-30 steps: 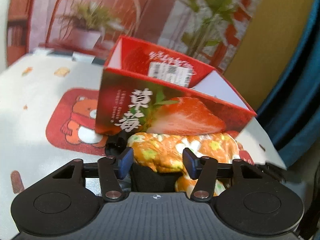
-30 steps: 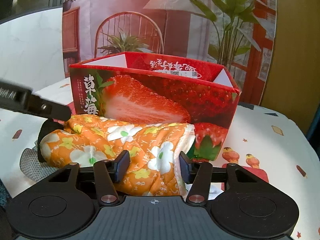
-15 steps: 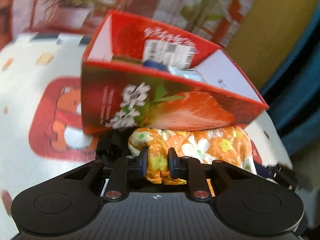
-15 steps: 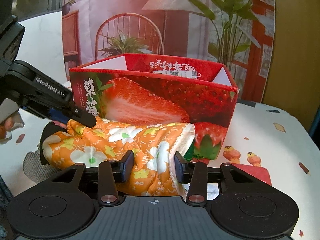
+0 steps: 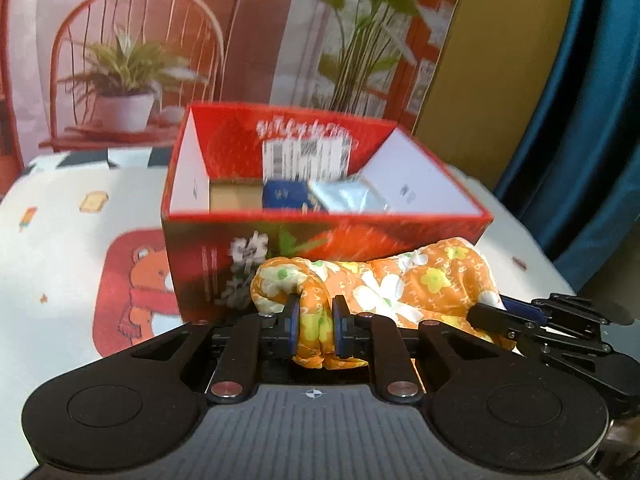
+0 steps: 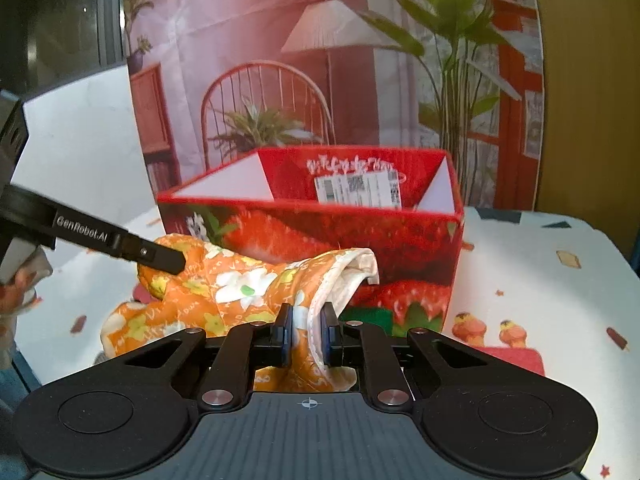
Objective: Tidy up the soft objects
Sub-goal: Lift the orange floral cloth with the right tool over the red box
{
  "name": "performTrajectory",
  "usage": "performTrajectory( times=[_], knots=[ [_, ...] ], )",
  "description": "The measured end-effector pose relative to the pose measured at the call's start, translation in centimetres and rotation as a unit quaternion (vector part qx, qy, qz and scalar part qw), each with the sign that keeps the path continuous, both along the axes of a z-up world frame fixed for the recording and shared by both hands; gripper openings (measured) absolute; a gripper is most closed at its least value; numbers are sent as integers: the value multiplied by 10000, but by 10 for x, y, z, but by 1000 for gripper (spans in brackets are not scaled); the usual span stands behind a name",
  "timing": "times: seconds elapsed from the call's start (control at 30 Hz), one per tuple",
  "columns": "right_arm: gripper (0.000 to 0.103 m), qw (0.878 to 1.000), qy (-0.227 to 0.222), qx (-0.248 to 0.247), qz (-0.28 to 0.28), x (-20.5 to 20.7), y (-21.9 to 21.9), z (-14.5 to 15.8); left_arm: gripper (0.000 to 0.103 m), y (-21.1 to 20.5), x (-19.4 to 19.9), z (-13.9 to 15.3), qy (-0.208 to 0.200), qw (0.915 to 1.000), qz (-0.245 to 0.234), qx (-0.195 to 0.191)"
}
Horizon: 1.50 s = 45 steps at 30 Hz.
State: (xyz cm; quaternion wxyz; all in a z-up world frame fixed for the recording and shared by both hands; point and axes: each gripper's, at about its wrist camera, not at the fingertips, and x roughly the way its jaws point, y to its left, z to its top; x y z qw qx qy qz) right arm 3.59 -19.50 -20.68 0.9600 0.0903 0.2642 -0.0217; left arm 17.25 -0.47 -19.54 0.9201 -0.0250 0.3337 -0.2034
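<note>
The orange quilted oven mitt with white and yellow flowers (image 5: 384, 284) hangs stretched between both tools, in front of the red strawberry-printed cardboard box (image 5: 320, 236). The left gripper (image 5: 316, 330) is clamped on the mitt's rounded tip, its blue pads pressed into bunched fabric. The right gripper (image 6: 306, 334) is pinched tight on the white-lined cuff (image 6: 352, 270) at the other end. Inside the open box lie a dark blue item (image 5: 286, 196) and a pale blue folded item (image 5: 350, 198), on the cartoon-printed white tablecloth (image 5: 72, 216).

Strawberry box (image 5: 320, 236) wall directly ahead; open top, left floor bare
</note>
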Motion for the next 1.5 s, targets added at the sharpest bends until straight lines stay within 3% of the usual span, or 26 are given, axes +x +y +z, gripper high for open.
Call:
performTrajectory(
  times=[0.23, 0.47, 0.6, 0.7, 0.97, 1.13, 1.23, 1.5],
  knots=[
    [13, 9989, -417, 189, 109, 7, -11, 36, 17, 2, 1, 43, -570, 9981, -43, -248],
    [11, 9966, -760, 250, 171, 42, -27, 67, 17, -9, 33, 65, -925, 9955, 28, -218],
    [10, 9963, -835, 79, 176, 72, -31, 72, 16, -13, 56, 72, -942, 9952, 101, -260],
    [10, 9961, -815, 302, 165, 89, -40, 71, 15, -14, 66, 75, -851, 9957, 141, -337],
    [10, 9922, -1105, 526, 251, 96, -51, 83, 12, -9, 71, 80, -955, 9948, 205, -305],
    [9, 9922, -1212, 119, 282, 114, -49, 89, 11, -13, 85, 81, -1141, 9927, 349, -174],
    [9, 9940, -1009, -272, 311, 143, -47, 83, 11, -22, 103, 76, -1206, 9913, 509, 108],
    [9, 9957, 321, -754, 430, 226, -46, 41, 7, -27, 156, 62, -1048, 9902, 768, 505]
  ],
)
